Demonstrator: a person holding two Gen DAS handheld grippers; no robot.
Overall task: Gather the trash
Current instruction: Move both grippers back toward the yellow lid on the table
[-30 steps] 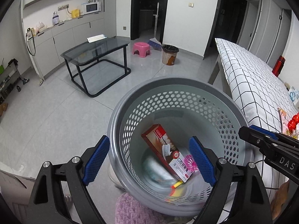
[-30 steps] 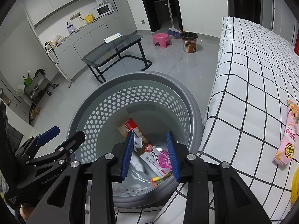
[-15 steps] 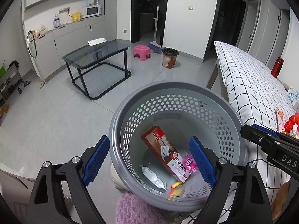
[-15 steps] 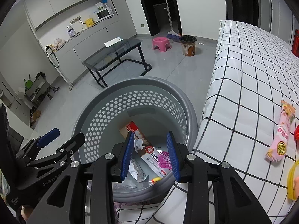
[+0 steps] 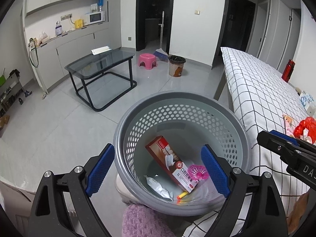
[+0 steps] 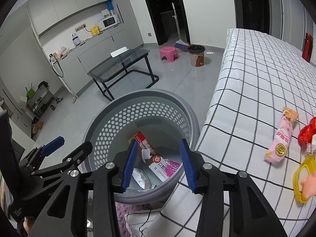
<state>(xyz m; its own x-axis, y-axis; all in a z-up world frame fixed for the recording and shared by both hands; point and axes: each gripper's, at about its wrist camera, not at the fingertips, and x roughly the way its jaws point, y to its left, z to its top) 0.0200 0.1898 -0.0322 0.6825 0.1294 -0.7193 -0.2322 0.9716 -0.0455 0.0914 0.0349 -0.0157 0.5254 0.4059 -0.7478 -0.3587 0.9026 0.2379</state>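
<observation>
A grey perforated basket (image 5: 177, 96) stands on the floor beside the bed. Inside it lie a toothpaste box (image 5: 169, 162), a pink plastic piece (image 5: 197, 172), a silver wrapper (image 5: 158, 187) and a small yellow-and-red bit. My left gripper (image 5: 157, 149) hangs wide open above the basket with nothing in it. My right gripper (image 6: 159, 142) is over the basket's near side; its jaws are opening and nothing is between the pads. On the bed lie a pink snack wrapper (image 6: 280, 138), a red crumpled wrapper (image 6: 306, 133) and a yellow ring (image 6: 304, 177).
The bed with a checked sheet (image 6: 256, 79) fills the right side. A glass table (image 5: 98, 65), a pink stool (image 5: 147, 59), a small bin (image 5: 176, 68) and a broom stand farther off. A red bottle (image 5: 288, 73) sits behind the bed. A pink fluffy slipper (image 5: 142, 221) lies under the basket.
Both grippers have risen, so the basket looks smaller. The silver wrapper, blurred in motion a second ago, now lies still in the basket. The right jaws stand wider apart.
</observation>
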